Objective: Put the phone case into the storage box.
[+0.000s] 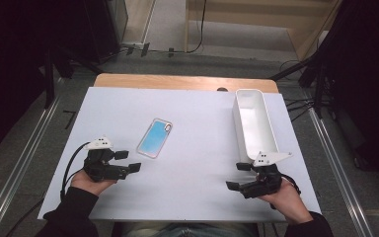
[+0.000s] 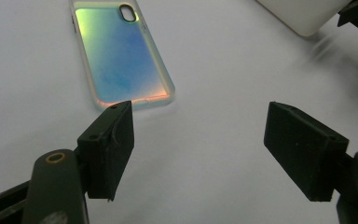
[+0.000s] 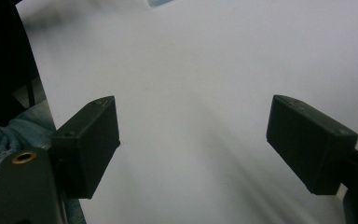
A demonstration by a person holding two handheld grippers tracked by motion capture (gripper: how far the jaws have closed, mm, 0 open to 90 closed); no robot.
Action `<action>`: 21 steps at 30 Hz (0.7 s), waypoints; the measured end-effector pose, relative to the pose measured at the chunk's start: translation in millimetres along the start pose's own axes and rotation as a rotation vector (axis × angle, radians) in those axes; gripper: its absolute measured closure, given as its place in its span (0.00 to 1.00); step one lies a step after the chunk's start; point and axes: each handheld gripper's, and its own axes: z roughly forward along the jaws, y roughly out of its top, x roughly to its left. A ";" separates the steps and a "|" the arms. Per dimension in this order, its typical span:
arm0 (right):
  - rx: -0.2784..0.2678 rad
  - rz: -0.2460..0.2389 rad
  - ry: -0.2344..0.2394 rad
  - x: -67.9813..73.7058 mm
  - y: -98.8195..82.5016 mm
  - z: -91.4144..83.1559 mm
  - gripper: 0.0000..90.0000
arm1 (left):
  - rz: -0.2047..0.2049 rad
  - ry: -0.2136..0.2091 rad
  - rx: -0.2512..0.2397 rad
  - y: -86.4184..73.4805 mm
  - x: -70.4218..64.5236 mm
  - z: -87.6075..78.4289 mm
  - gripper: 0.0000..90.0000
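We find the iridescent blue-green phone case with a clear rim [image 1: 154,138] lying flat at mid-tabletop [image 1: 192,187], untouched, just beyond the left claw [image 1: 128,161], whose jaws stand spread and empty. The right claw [image 1: 238,176], likewise spread and empty, rests near the long white plastic bin [image 1: 269,129] at the right. We judge that no grasp is yet made; pickup and any placement remain.

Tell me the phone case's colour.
Iridescent blue shading to green and orange, clearest in the left gripper view: phone case.
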 end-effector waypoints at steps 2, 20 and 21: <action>0.000 -0.001 -0.001 0.0 0.0 0.0 0.18 | -0.011 0.010 -0.002 3.0 1.5 4.8 0.27; 0.010 -0.002 -0.001 0.5 -0.3 0.3 0.17 | -0.015 0.079 -0.018 20.0 0.1 26.7 0.27; 0.010 0.000 -0.002 0.8 -0.3 0.4 0.17 | -0.017 0.086 -0.021 21.8 1.3 27.6 0.27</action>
